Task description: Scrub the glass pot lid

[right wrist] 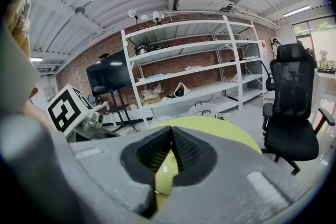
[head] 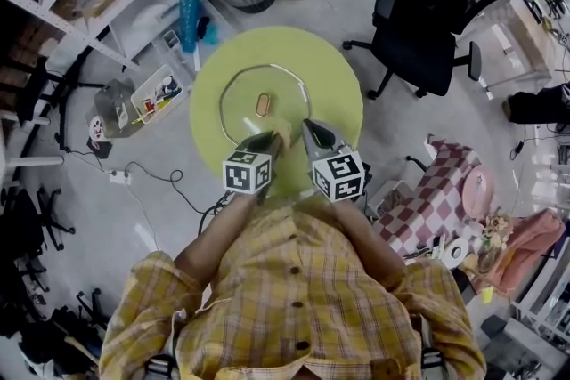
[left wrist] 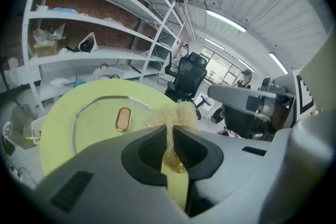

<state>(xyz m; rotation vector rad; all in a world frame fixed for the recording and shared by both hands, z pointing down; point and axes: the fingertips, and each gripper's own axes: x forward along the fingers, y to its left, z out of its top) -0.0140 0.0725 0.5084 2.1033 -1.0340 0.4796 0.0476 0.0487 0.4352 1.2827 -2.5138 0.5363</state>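
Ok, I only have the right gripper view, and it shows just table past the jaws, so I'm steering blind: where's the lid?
Observer: The lid lies flat on the table. Your right gripper is closed at its near rim, seemingly pinching it.
Operator: And the scrubber?
Observer: The scrubber is clamped in the left gripper.
Operator: Is it on the glass?
Observer: Head view puts it over the lid's near edge. Contact I can't tell.

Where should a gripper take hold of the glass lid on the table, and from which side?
Probably by the oval knob at the middle of the lid, coming from straight above with jaws across its narrow width. The lid lies flat on the table, so its rim offers little to pinch.
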